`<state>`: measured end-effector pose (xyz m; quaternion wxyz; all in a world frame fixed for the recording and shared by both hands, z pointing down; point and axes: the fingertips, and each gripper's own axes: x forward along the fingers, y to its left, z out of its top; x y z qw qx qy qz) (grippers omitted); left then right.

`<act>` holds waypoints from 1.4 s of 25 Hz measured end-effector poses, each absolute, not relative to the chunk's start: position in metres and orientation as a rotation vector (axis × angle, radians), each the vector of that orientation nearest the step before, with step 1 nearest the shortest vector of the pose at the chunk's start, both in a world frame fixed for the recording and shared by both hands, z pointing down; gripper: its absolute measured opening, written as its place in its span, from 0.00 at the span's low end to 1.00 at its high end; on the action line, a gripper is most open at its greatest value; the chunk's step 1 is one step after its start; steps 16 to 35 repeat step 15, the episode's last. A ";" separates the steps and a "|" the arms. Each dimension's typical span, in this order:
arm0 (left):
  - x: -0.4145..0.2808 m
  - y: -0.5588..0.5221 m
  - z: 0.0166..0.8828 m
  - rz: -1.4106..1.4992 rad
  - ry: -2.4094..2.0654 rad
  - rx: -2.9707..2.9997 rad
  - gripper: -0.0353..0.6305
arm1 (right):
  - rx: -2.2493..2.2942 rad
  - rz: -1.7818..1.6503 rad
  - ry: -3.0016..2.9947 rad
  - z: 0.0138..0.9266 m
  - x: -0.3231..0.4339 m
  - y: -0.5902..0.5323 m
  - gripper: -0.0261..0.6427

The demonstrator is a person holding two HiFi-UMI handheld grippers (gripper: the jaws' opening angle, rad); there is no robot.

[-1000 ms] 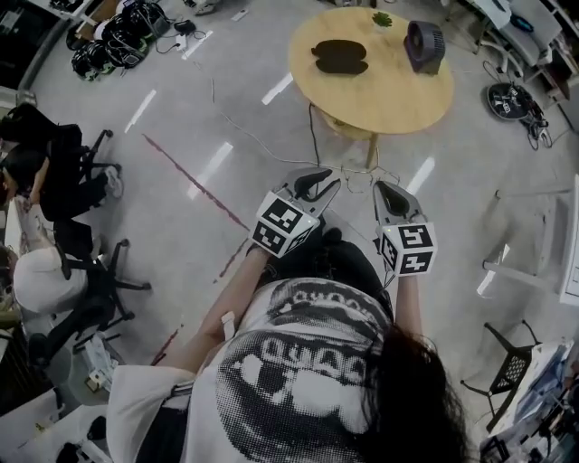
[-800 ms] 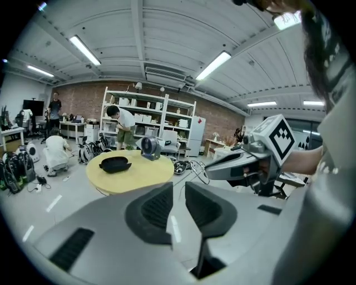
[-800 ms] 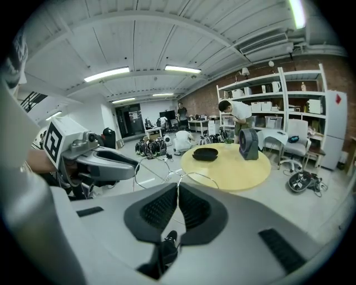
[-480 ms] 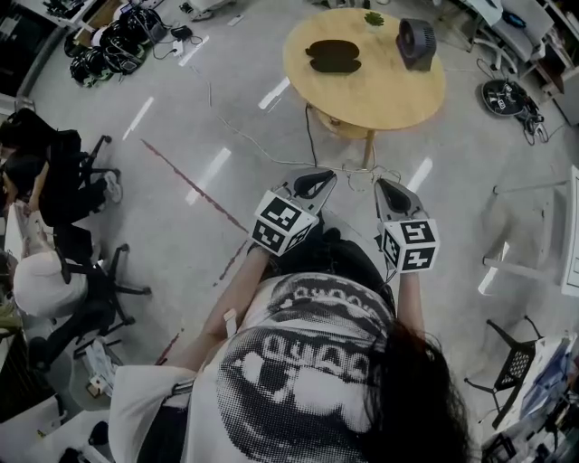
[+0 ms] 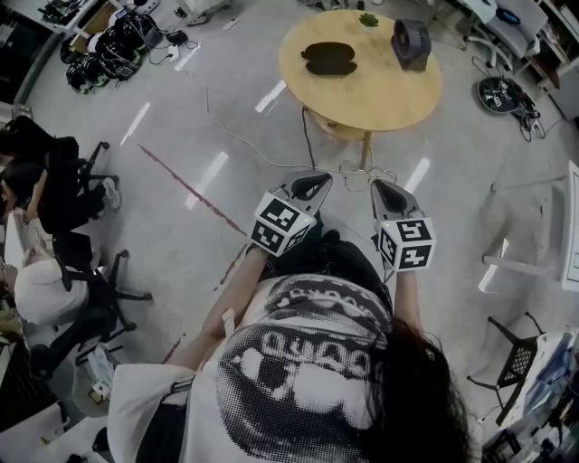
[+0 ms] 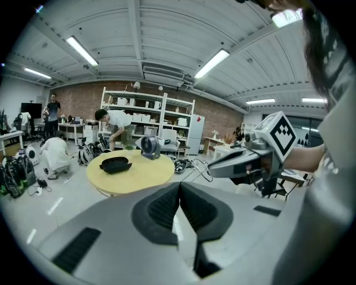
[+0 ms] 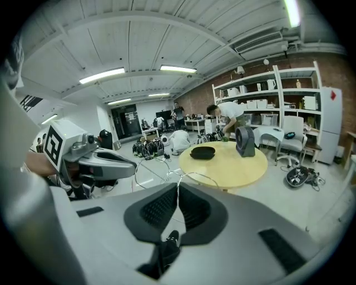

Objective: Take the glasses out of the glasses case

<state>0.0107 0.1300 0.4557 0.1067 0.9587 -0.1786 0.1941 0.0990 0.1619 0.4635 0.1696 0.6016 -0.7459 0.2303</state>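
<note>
The black glasses case (image 5: pixel 327 58) lies on the round wooden table (image 5: pixel 380 95) far ahead, seemingly open in two halves; it also shows as the case (image 7: pixel 202 152) and the case (image 6: pixel 115 164). Thin wire-rimmed glasses (image 5: pixel 362 170) hang in the air between my two grippers, well short of the table. My right gripper (image 5: pixel 375 184) is shut on the glasses (image 7: pixel 193 173) at its tips (image 7: pixel 178 186). My left gripper (image 5: pixel 327 176) is level beside it, jaws shut (image 6: pixel 179 185). The glasses (image 6: pixel 201 167) sit just right of its tips, with nothing visible between them.
A dark fan (image 5: pixel 410 43) and a small green plant (image 5: pixel 368 19) stand on the table. A cable (image 5: pixel 253 145) trails over the floor to the table leg. Office chairs and seated people (image 5: pixel 45 181) are at the left; gear (image 5: pixel 109 45) lies far left. Shelves (image 6: pixel 150 117) stand behind.
The left gripper's jaws have closed. Both hands stay where they were, and the right gripper keeps its hold on the glasses.
</note>
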 end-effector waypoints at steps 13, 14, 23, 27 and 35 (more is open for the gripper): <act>0.010 0.120 0.460 0.594 -0.526 2.813 0.07 | 1.693 0.687 -2.112 0.470 0.099 0.153 0.05; 0.010 0.120 0.461 0.596 -0.526 2.812 0.07 | 1.691 0.689 -2.113 0.471 0.099 0.153 0.05; 0.010 0.119 0.462 0.598 -0.527 2.811 0.07 | 1.690 0.691 -2.114 0.472 0.099 0.152 0.05; 0.010 0.119 0.462 0.598 -0.527 2.811 0.07 | 1.690 0.691 -2.114 0.472 0.099 0.152 0.05; 0.010 0.119 0.462 0.598 -0.527 2.811 0.07 | 1.690 0.691 -2.114 0.472 0.099 0.152 0.05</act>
